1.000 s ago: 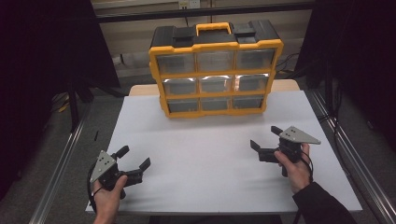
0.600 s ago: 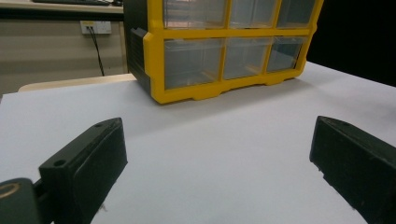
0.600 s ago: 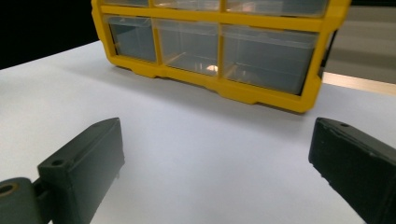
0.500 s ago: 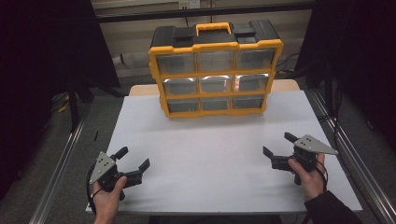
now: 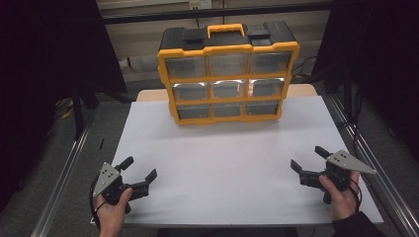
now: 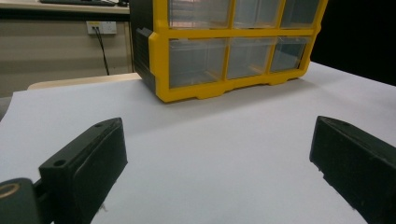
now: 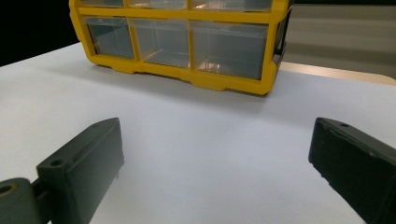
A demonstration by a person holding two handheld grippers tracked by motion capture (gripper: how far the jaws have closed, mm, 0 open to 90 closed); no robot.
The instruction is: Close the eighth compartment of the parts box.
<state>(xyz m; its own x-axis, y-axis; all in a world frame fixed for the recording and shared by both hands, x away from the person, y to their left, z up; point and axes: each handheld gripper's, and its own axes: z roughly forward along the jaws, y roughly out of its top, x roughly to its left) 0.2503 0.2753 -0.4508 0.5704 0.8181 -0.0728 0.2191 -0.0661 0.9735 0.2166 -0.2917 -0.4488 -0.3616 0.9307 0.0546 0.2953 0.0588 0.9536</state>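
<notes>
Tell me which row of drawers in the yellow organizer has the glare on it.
The middle row of the organizer: a bright white streak runs along its drawer tops; the top and bottom rows look dull.

Both tongs (image 5: pixel 139 169) (image 5: pixel 309 158) agape, empty.

We take this for a lab, perhaps, black curtains (image 5: pixel 54 54), metal rails (image 5: pixel 64 173), white table (image 5: pixel 222 163), wall socket (image 6: pixel 101 27)

We see a glossy yellow plastic organizer (image 5: pixel 227 74) with clear plastic drawers (image 5: pixel 228 64), standing on a smooth, matt white tabletop (image 5: pixel 232 163).
</notes>
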